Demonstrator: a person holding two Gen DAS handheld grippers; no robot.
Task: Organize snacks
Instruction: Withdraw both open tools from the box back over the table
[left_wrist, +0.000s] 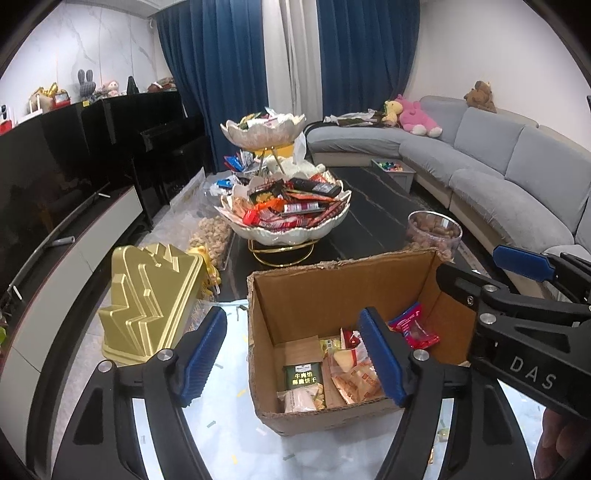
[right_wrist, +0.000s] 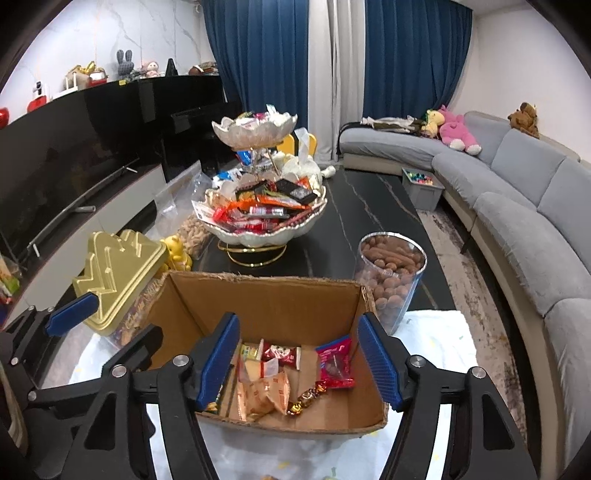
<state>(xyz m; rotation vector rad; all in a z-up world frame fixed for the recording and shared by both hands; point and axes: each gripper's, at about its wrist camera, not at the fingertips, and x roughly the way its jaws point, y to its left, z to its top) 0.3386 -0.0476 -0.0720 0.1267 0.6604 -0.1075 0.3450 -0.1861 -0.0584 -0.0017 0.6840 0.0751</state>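
An open cardboard box (left_wrist: 295, 291) (right_wrist: 266, 295) stands on the table's near end with several wrapped snacks in it, among them a red packet (right_wrist: 334, 363) (left_wrist: 415, 328), a green biscuit pack (left_wrist: 303, 374) and an orange-white packet (right_wrist: 264, 393). Behind it a tiered shell-shaped snack bowl (left_wrist: 284, 229) (right_wrist: 258, 230) is piled with snacks. My left gripper (left_wrist: 291, 356) is open and empty over the box's near left corner. My right gripper (right_wrist: 299, 360) is open and empty above the box; it also shows at the right of the left wrist view (left_wrist: 491, 280).
A gold tin (left_wrist: 147, 299) (right_wrist: 110, 269) stands left of the box. A clear tub of brown snacks (right_wrist: 391, 273) (left_wrist: 434, 230) stands at its right. A bag of nuts (left_wrist: 214, 236) lies behind the tin. A grey sofa (right_wrist: 517, 206) runs along the right, a TV unit (left_wrist: 55, 229) along the left.
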